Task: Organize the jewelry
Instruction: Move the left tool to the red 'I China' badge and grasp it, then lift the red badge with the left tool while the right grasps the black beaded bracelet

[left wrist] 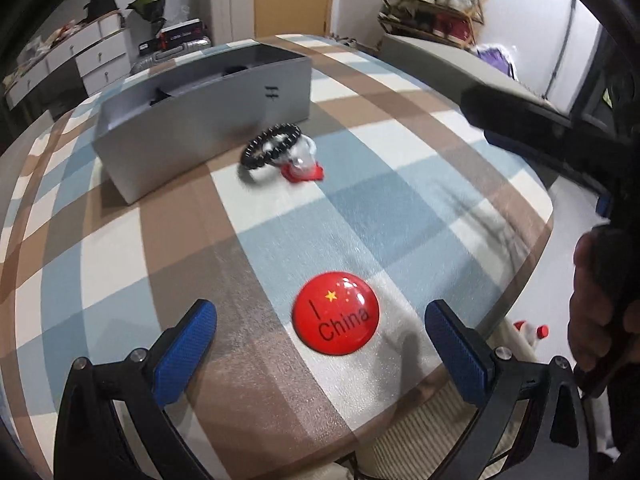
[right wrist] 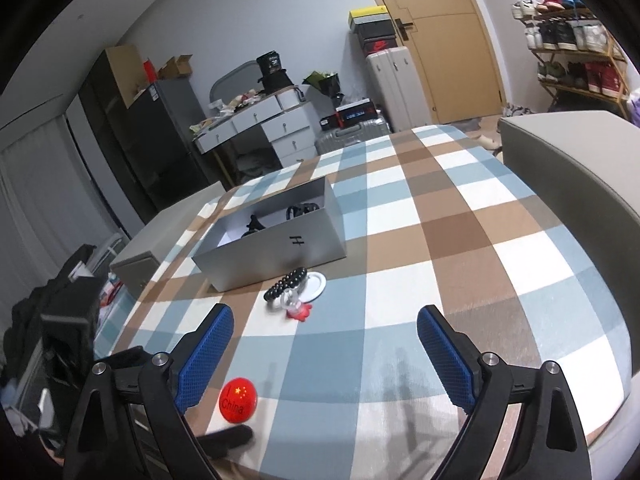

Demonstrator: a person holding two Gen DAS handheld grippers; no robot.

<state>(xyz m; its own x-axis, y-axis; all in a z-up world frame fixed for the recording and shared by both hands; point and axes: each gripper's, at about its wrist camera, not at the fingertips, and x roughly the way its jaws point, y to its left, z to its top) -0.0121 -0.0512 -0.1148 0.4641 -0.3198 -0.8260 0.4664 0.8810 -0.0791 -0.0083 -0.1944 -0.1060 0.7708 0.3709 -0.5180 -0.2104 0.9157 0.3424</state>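
A round red "I China" badge (left wrist: 335,313) lies on the checked tablecloth, between and just ahead of my open, empty left gripper (left wrist: 320,326); it also shows in the right wrist view (right wrist: 237,400). A black bead bracelet (left wrist: 272,146) rests on a clear ring with a red base (left wrist: 303,166) beside the open grey box (left wrist: 200,120). In the right wrist view the bracelet (right wrist: 287,283), the ring (right wrist: 295,305) and a white disc (right wrist: 314,285) lie in front of the box (right wrist: 280,240), which holds dark items. My right gripper (right wrist: 324,338) is open and empty, above the table short of them.
The checked table's (right wrist: 440,240) edge curves close on the right in the left wrist view. A hand holding the other gripper (left wrist: 592,300) is at right. A grey chair back (right wrist: 568,160) stands by the table. Drawers, suitcases and shoe racks fill the room behind.
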